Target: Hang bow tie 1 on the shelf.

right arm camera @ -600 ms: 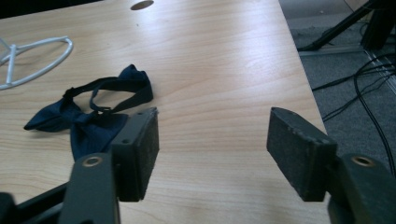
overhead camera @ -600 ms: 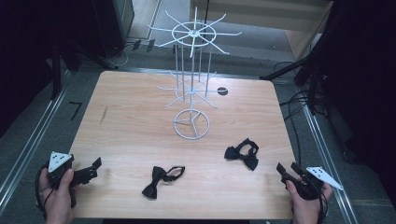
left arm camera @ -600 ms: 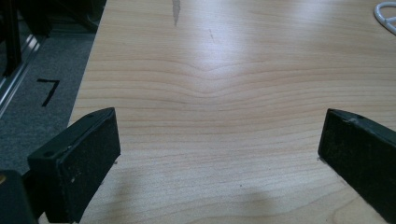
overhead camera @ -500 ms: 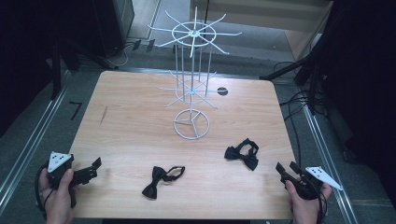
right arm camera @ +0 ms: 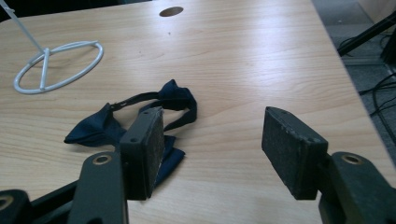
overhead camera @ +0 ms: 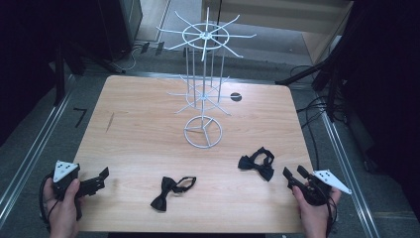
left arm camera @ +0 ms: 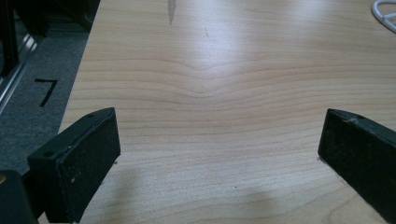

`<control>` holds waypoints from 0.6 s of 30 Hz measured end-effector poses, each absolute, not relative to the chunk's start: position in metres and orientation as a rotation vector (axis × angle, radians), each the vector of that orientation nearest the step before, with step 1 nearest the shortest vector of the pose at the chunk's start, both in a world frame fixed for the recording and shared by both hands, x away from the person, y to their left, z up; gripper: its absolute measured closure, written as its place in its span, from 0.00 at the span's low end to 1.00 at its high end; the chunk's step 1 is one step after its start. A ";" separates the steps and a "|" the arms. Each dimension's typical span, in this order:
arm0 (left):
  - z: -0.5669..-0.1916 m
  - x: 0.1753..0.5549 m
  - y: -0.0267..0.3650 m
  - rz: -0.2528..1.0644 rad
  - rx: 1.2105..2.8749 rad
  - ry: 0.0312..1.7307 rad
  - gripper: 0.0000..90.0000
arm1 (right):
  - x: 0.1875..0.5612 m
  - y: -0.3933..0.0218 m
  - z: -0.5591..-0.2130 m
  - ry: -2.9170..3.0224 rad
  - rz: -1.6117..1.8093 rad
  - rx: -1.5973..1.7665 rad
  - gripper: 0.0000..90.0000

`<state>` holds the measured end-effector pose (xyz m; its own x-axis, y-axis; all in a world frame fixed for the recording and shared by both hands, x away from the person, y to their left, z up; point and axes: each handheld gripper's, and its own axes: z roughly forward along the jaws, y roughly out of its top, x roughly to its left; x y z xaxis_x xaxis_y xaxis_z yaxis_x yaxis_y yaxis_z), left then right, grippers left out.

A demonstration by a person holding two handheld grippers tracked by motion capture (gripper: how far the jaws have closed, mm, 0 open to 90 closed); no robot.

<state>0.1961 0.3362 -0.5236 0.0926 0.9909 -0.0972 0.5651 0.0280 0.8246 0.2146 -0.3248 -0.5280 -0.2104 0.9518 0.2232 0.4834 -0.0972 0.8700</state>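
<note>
The right tongs (overhead camera: 293, 174) rest at the near right edge of the worktop (overhead camera: 138, 144). Their jaws stand well apart and hold nothing. The right bow tie (overhead camera: 256, 163) lies just in front of them and a little to the left, near but not touching. In the right gripper view, this bow tie (right arm camera: 135, 116) is partly behind the left jaw, and its band makes a loop toward the rack (right arm camera: 56, 58). Its long axis goes across the line of the tongs and is somewhat slanted, so I think a short reach forward and to the left would bring the jaws over the knot.

The left tongs (overhead camera: 99, 178) are at the near left corner, also wide open and empty, with only bare wood between their jaws. The other bow tie (overhead camera: 171, 191) lies to their right, well apart, with its long axis slanted. The right hand (overhead camera: 312, 210) is nearer to its tie, so it probably goes first.
</note>
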 end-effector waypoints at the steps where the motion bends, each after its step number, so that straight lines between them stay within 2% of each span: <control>1: -0.523 0.196 0.336 0.725 1.629 1.565 0.00 | 0.217 -0.322 -0.528 1.703 1.266 1.572 0.44; 18: -0.523 0.195 0.337 0.718 1.622 1.564 0.00 | 0.262 -0.293 -0.509 1.946 1.092 1.594 0.47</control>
